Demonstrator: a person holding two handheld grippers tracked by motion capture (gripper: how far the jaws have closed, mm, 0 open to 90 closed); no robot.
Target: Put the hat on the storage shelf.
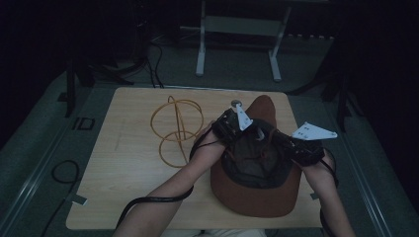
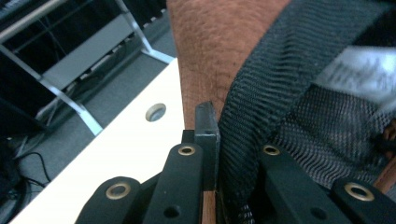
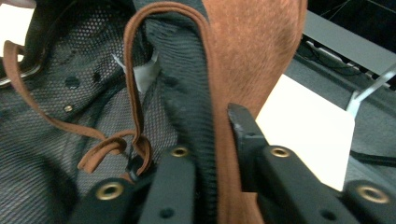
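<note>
Bare table (image 1: pixel 123 177) from my 7 to 9 o'clock gives free passage. Wire hoops (image 1: pixel 177 129) block 10 o'clock; brown hat (image 1: pixel 262 195) crowds 3 o'clock.

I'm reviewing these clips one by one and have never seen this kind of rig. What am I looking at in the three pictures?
A person at a table holds a hand-held two-jaw gripper in each hand. The high view looks down from above; the other two come from cameras riding on each gripper.

On the table lie an upturned brown hat and a yellow wire stand.

The left gripper pinches the hat's edge and black mesh lining. The right gripper has its jaws on both sides of another part of the edge, beside the brown cord.
</note>
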